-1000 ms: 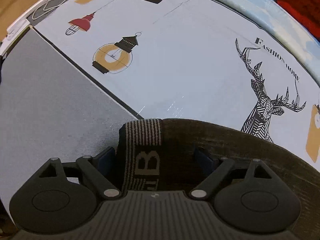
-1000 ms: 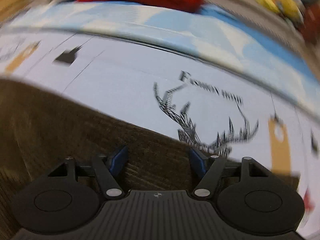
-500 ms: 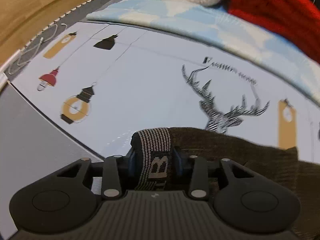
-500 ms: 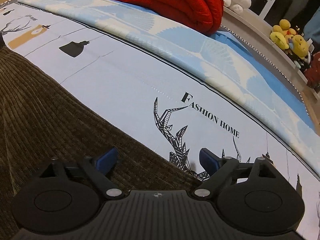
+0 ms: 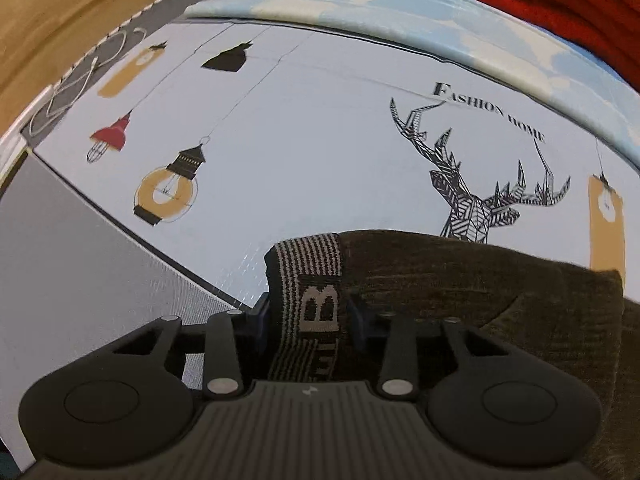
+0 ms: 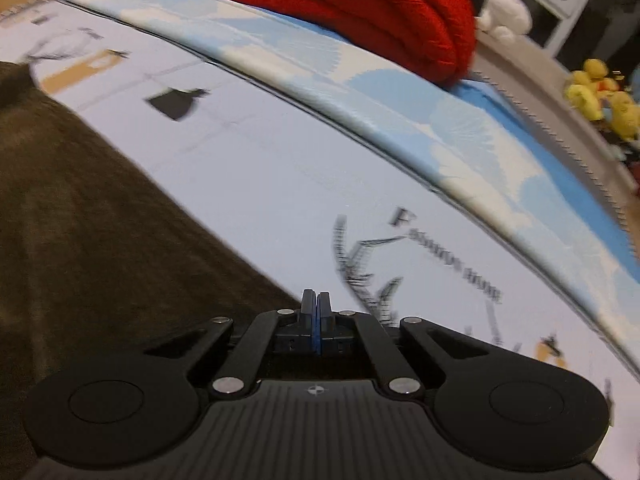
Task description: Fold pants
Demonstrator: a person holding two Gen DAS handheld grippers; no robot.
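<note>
Dark brown corduroy pants (image 5: 500,304) lie on a printed sheet, with a striped elastic waistband (image 5: 312,280) marked with a letter B. My left gripper (image 5: 310,320) is shut on that waistband at the pants' left corner. In the right wrist view the pants (image 6: 100,240) fill the left side. My right gripper (image 6: 316,312) has its blue pads pressed together at the pants' edge; whether cloth is pinched between them is hidden.
The pale sheet (image 5: 300,140) carries lamp prints and a deer print (image 5: 472,200). A light blue quilt (image 6: 360,92) runs along the far side, with a red blanket (image 6: 380,12) on it. Yellow plush toys (image 6: 600,100) sit far right. A grey mat (image 5: 80,260) lies left.
My left gripper closed on the waistband and stays closed on it. My right gripper went from wide open to fully shut at the pants' edge, and its view has shifted.
</note>
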